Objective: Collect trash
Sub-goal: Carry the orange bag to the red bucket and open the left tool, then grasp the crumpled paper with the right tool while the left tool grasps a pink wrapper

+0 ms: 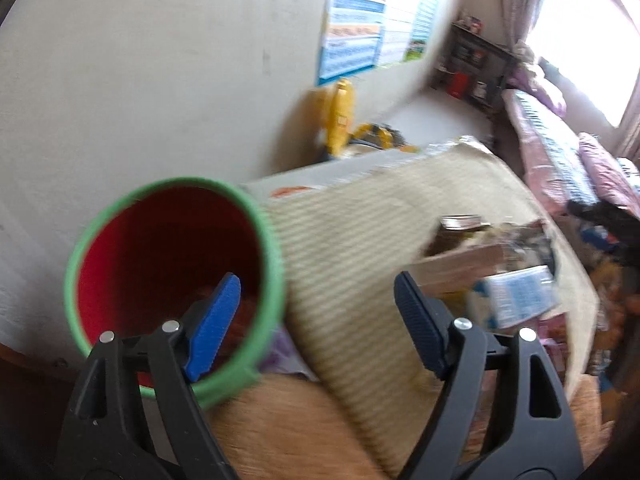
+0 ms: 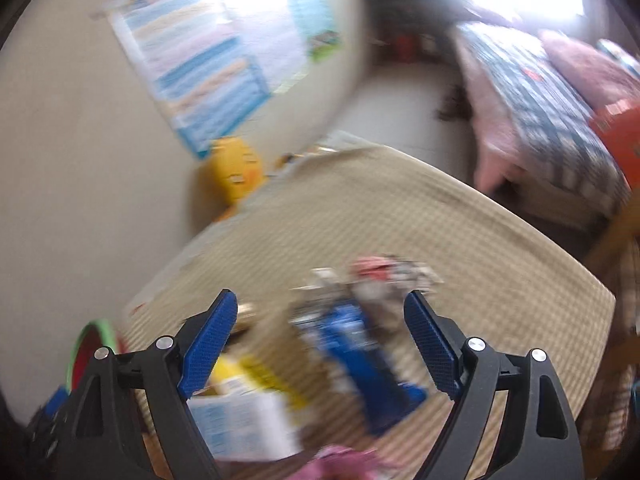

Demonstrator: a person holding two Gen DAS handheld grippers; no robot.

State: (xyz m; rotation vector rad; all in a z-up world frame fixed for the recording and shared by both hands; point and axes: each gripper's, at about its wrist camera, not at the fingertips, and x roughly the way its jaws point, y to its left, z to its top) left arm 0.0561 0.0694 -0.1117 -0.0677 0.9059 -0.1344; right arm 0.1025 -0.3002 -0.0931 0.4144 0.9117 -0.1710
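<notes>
Your left gripper (image 1: 316,300) has its jaws spread wide with nothing between them; its left blue pad hangs over the mouth of the bin (image 1: 176,280), a red bucket with a green rim standing at the left edge of the tabletop (image 1: 360,232), which is covered in a beige striped cloth; something orange-brown lies in the bottom of the bin, too blurred to name. Your right gripper (image 2: 320,336) is likewise wide open and holds nothing; beneath and between its jaws the trash sits scattered on the cloth, badly smeared by motion: a white and light-blue carton (image 2: 244,424) near the left pad, a dark blue wrapper (image 2: 360,356) in the middle, a red and white crumpled piece (image 2: 372,270) beyond it; something pink shows at the bottom edge, unclear what. In the left view a carton (image 1: 516,296) lies to the right of the open jaws, well apart from the bin. A yellow toy (image 2: 236,172) leans against the wall behind the tabletop.
</notes>
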